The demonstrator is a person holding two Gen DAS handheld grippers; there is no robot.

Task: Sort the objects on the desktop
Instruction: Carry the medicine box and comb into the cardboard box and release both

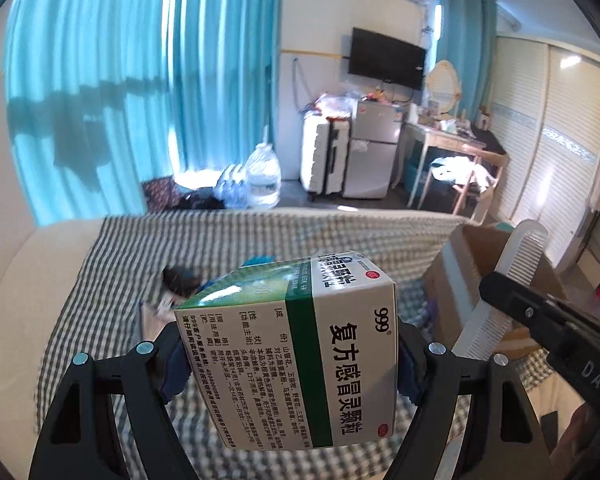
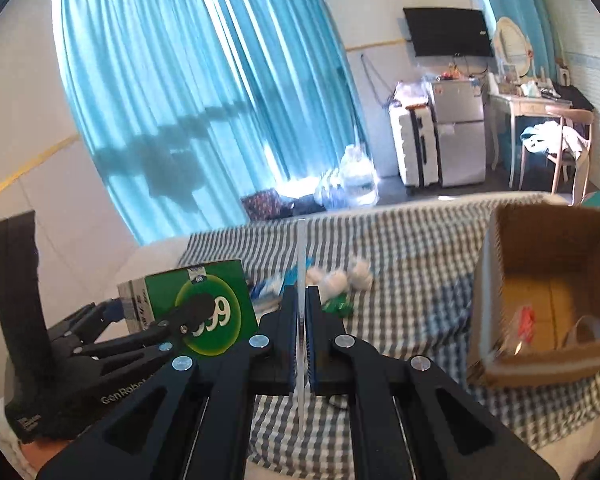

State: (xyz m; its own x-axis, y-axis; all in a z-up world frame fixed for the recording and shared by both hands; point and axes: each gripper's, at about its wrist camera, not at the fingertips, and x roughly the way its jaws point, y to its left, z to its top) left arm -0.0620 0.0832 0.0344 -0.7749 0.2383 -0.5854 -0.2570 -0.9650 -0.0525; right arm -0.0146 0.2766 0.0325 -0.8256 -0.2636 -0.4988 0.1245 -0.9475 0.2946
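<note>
My left gripper [image 1: 292,364] is shut on a green and white medicine box [image 1: 300,344] and holds it above the checked cloth [image 1: 220,240]. In the right wrist view the same box [image 2: 204,304] and left gripper [image 2: 152,320] show at the lower left. My right gripper [image 2: 301,320] is shut on a thin white comb [image 2: 301,256], seen edge-on and standing upright. In the left wrist view that comb [image 1: 516,256] and the right gripper [image 1: 512,296] hang in front of an open cardboard box [image 1: 452,292].
The cardboard box [image 2: 496,280] stands at the right on the checked cloth [image 2: 400,240] with a few small items inside. White round things [image 2: 336,280], a green packet [image 2: 338,306] and a blue item [image 2: 276,284] lie mid-cloth. A dark object [image 1: 180,278] lies behind the medicine box.
</note>
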